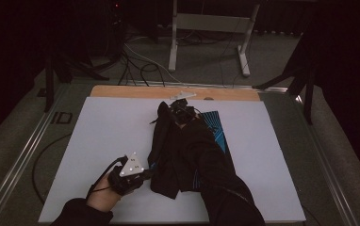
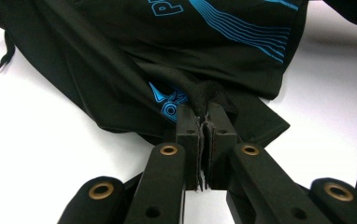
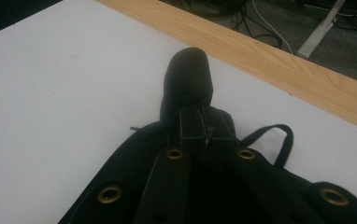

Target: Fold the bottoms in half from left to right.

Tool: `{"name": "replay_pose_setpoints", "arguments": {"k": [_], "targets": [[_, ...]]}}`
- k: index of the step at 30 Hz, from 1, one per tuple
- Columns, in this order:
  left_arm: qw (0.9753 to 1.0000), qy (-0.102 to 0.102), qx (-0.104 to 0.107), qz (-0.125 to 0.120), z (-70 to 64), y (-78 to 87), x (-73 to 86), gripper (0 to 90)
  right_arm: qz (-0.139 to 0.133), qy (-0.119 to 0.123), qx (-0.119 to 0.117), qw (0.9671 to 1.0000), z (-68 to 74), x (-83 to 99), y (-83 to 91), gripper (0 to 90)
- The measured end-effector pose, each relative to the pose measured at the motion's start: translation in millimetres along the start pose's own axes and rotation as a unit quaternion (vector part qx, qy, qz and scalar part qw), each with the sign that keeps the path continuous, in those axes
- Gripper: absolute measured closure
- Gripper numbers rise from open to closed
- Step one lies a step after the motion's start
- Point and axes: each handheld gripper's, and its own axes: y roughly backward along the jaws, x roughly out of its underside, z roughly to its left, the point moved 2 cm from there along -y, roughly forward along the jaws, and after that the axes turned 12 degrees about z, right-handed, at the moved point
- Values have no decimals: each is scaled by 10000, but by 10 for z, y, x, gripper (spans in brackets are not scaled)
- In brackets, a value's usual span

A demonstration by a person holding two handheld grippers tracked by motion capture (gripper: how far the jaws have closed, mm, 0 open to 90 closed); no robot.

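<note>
Now the black shorts (image 1: pixel 183 150) lie bunched in the middle of the white counter (image 1: pixel 98 136). The left gripper (image 2: pixel 204 122) pinches the near edge; the right gripper (image 3: pixel 203 122) pinches the far end. Folding looks half done, with smoothing left.
</note>
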Motion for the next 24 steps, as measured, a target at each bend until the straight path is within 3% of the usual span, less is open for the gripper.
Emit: {"name": "replay_pose_setpoints", "arguments": {"k": [24], "targets": [[9995,-302,85,-76,-114,-37,-313,878,-138,-140,144,9997,-305,86,300,897]]}}
